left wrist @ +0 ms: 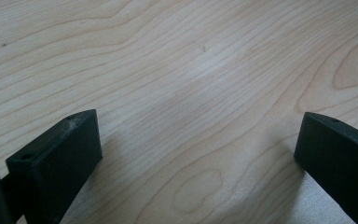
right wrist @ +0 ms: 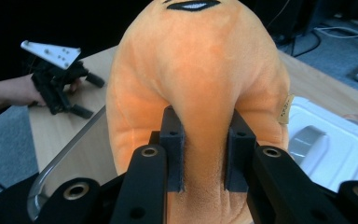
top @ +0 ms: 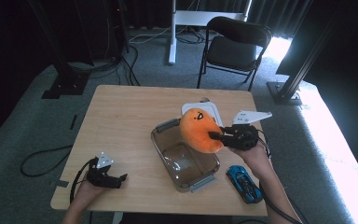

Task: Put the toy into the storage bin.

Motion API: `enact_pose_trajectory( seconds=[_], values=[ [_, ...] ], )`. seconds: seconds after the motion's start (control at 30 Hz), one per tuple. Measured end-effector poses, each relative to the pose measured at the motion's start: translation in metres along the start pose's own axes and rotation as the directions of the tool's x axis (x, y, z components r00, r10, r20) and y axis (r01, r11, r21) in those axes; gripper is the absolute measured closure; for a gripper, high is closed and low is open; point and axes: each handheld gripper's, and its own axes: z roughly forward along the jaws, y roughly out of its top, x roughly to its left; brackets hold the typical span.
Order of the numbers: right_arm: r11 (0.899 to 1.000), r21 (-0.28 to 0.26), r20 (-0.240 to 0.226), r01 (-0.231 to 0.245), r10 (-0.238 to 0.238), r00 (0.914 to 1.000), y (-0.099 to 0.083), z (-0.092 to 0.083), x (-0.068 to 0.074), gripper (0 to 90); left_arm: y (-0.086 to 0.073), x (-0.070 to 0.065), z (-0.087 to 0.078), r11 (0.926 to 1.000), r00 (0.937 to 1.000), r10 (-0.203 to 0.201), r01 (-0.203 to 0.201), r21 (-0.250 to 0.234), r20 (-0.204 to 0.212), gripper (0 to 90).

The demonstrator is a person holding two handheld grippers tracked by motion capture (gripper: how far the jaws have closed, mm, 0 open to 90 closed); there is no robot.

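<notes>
**Plush held above the tub**

High view: my right gripper (top: pixel 218 136) pinches the orange plush toy (top: pixel 199 129) over the clear plastic tub (top: pixel 185 158) near the table's (top: pixel 121 116) right edge. My left gripper (top: pixel 116 179) rests at the near left corner.

Left gripper view: my jaws gape wide over bare wood.

Right gripper view: my pads (right wrist: pixel 173 140) squeeze a plush fold.

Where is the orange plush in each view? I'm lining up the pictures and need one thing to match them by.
High view: the orange plush is right of centre, pinched by the right gripper above the clear container.
Left gripper view: open jaws over bare table; no plush here.
Right gripper view: the plush is at centre, squeezed between the jaws.
Shared landmark: the white lid behind the plush.
</notes>
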Motion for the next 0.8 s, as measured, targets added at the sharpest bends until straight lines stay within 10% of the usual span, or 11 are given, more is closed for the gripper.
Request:
enact_pose_trajectory(
  seconds=[0.8],
  values=[
    [0.986, 0.095, -0.117, 0.135, -0.123, 0.9854, -0.009, 0.028, 0.043, 73.6, 0.0, 0.0, 0.0, 1.0, 1.0, 0.0, 0.0, 0.0, 0.0, 1.0]
  ],
)
